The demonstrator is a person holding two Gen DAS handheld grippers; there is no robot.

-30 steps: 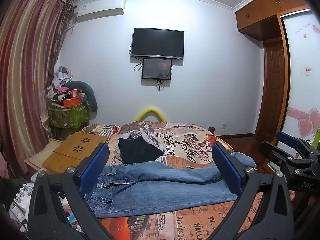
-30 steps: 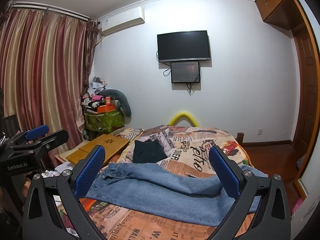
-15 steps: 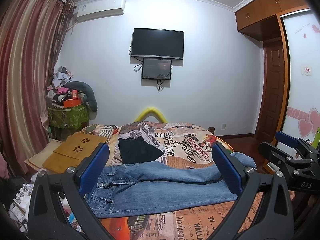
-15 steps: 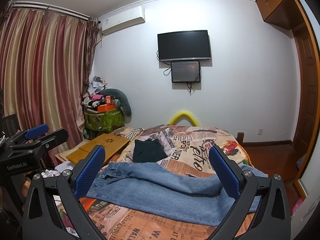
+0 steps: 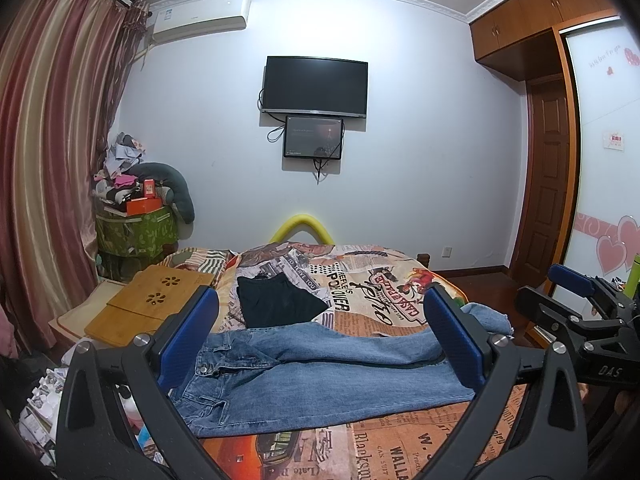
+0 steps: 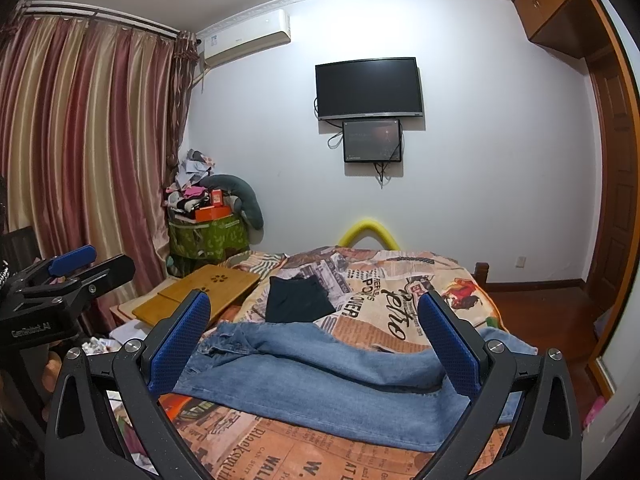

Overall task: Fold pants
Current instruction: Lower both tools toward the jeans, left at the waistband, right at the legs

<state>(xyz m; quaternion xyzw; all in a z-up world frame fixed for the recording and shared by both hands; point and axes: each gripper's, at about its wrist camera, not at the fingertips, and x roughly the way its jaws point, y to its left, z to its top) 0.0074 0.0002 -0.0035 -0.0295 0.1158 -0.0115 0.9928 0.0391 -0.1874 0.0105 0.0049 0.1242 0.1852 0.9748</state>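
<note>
Blue jeans [image 5: 320, 376] lie spread flat across the near part of the bed, waistband to the left, legs running right; they also show in the right wrist view [image 6: 320, 376]. My left gripper [image 5: 320, 340] is open and empty, held above and in front of the jeans. My right gripper [image 6: 314, 340] is open and empty too, above the jeans. Each gripper shows at the edge of the other's view: the right one [image 5: 576, 312], the left one [image 6: 68, 280].
A folded black garment [image 5: 276, 304] lies behind the jeans on the newspaper-print bedspread [image 5: 380, 292]. A wooden lap desk [image 5: 148, 304] sits at the bed's left. Cluttered green box [image 5: 136, 232], curtains at left, wardrobe and door at right.
</note>
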